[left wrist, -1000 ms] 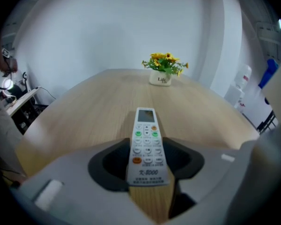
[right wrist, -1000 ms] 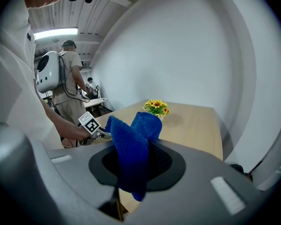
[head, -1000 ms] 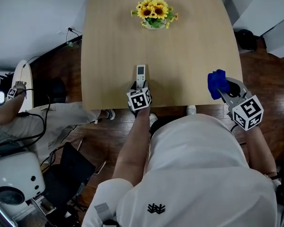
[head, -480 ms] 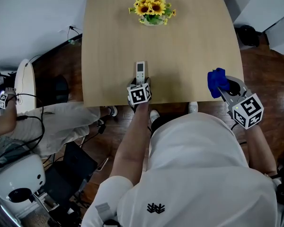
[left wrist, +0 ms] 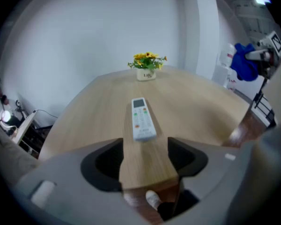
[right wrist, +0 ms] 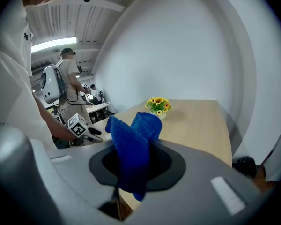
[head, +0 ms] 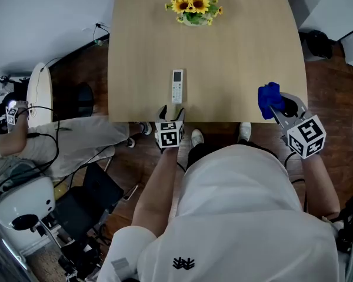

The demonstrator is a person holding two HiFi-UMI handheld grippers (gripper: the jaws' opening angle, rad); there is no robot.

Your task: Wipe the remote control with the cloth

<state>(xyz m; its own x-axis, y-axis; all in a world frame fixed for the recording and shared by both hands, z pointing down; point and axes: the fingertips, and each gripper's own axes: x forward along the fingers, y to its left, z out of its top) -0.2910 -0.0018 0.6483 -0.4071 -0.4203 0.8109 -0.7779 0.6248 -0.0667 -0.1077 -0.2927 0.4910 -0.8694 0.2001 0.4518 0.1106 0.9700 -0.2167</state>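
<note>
A white remote control (head: pixel 177 86) (left wrist: pixel 141 118) lies flat on the light wooden table (head: pixel 235 51), its length running away from me, a short way in from the near edge. My left gripper (head: pixel 171 113) (left wrist: pixel 146 156) hovers at that edge just behind the remote. Its jaws have just been opening; they stand wide apart with only bare table between them. My right gripper (head: pixel 277 110) is off the table's near right corner, shut on a bunched blue cloth (head: pixel 269 99) (right wrist: pixel 133 146) that sticks up from its jaws. The cloth (left wrist: pixel 246 62) also shows in the left gripper view.
A small pot of sunflowers (head: pixel 193 4) (left wrist: pixel 147 67) (right wrist: pixel 158 104) stands at the far middle of the table. Another person (head: pixel 53 143) with cables and equipment is on the dark wood floor to the left. A black object (head: pixel 317 40) sits on the floor at the right.
The left gripper, earlier closed round the remote's near end, has opened and drawn back to the table's near edge, leaving the remote lying on the table. The right gripper keeps the cloth.
</note>
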